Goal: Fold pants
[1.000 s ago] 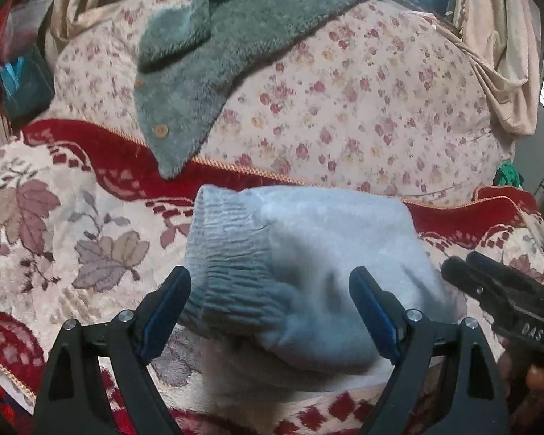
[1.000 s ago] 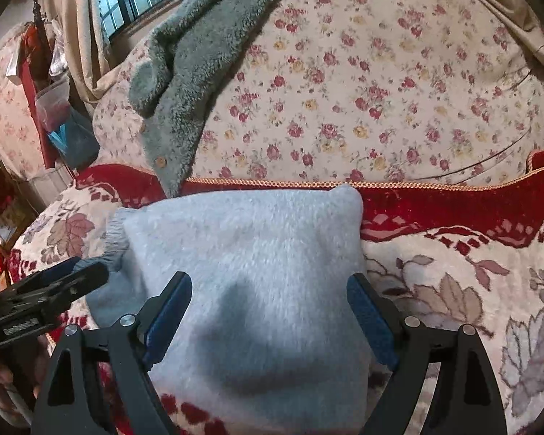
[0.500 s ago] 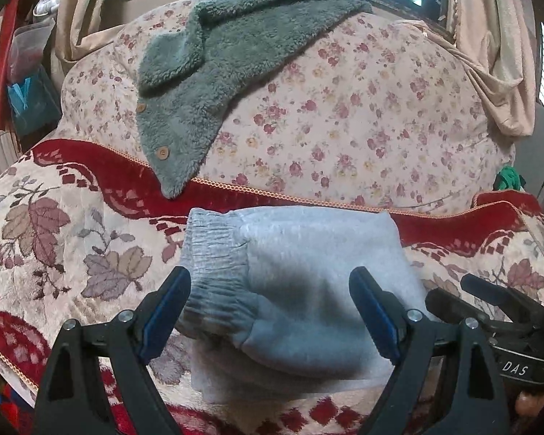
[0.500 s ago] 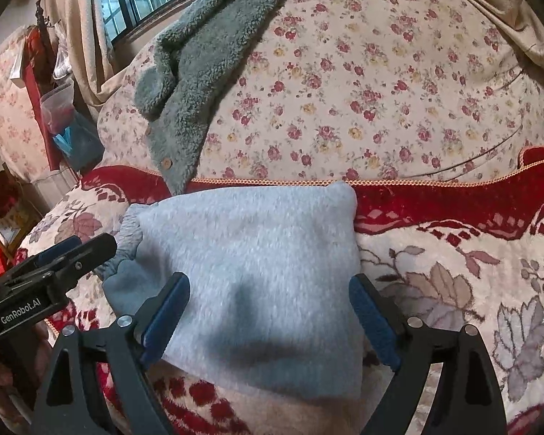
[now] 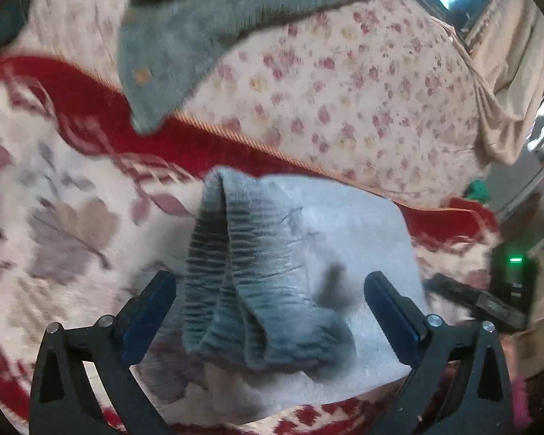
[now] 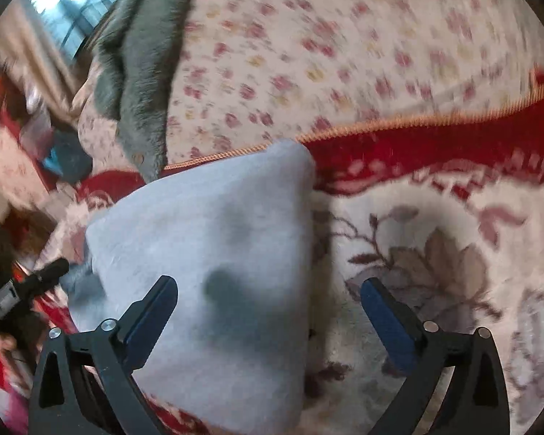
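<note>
Both grippers have dropped closer over the folded grey pants (image 5: 344, 239) than half a second ago, and their jaws have just been opening to full width — a sign, I judge, that the fold is done or needs only a last tidy. The left gripper (image 5: 270, 304) straddles the ribbed waistband (image 5: 235, 272) and the right gripper (image 6: 270, 306) straddles the pants' right edge, pads clear, holding nothing. The pants lie on the leaf-patterned spread (image 6: 435, 253), just before its red border (image 6: 435, 145); beyond it the floral cushion (image 5: 344, 90) carries a green fleece (image 5: 185, 36).
</note>
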Demonstrator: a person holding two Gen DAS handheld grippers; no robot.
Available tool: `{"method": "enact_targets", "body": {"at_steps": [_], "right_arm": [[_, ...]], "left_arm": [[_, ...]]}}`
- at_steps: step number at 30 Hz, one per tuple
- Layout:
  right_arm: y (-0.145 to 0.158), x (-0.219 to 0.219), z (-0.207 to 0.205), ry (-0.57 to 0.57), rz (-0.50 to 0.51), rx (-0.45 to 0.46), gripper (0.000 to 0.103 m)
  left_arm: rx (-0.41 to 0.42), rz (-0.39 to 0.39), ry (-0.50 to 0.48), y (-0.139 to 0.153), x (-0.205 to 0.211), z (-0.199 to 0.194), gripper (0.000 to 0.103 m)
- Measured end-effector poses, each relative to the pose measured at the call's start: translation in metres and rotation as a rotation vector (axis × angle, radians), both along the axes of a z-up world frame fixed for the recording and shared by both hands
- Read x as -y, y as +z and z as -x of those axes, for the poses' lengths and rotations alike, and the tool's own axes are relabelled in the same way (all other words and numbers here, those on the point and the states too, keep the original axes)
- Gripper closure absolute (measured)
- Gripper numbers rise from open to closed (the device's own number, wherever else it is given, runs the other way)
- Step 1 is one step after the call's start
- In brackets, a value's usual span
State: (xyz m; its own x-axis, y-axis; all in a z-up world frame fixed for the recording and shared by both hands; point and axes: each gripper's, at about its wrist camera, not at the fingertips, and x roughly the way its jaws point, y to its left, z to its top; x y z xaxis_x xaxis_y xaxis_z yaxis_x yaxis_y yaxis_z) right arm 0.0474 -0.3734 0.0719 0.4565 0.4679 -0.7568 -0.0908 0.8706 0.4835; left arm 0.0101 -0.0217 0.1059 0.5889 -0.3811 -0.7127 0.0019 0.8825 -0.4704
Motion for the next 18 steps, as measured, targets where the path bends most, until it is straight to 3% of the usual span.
{"method": "enact_targets", "body": {"at_steps": [4, 6, 9, 13, 16, 18], "right_arm": [[-0.04, 0.004, -0.02, 0.049, -0.204, -0.127, 0.0], [-0.052, 0.004, -0.025, 0.05, -0.267, -0.157, 0.0], [-0.055, -0.001, -0.029, 0.086, -0.293, -0.135, 0.0], [-0.061, -0.019, -0.04, 0.173, -0.29, -0.173, 0.0], [-0.065, -0.024, -0.044, 0.205, -0.296, -0.177, 0.0], [-0.063, -0.026, -0.039, 0.216, -0.307, -0.155, 0.009]], "left_arm": [[-0.104, 0.061, -0.026, -0.035, -0.009, -0.021, 0.0], [-0.119, 0.178, -0.034, -0.052, -0.017, -0.026, 0.0], [-0.123, 0.238, -0.045, -0.063, -0.019, -0.029, 0.0], [-0.121, 0.278, -0.049, -0.074, -0.011, -0.034, 0.0], [-0.124, 0.379, -0.023, -0.09, -0.012, -0.034, 0.0], [-0.115, 0.344, -0.035, -0.086, -0.01, -0.032, 0.0]]}}
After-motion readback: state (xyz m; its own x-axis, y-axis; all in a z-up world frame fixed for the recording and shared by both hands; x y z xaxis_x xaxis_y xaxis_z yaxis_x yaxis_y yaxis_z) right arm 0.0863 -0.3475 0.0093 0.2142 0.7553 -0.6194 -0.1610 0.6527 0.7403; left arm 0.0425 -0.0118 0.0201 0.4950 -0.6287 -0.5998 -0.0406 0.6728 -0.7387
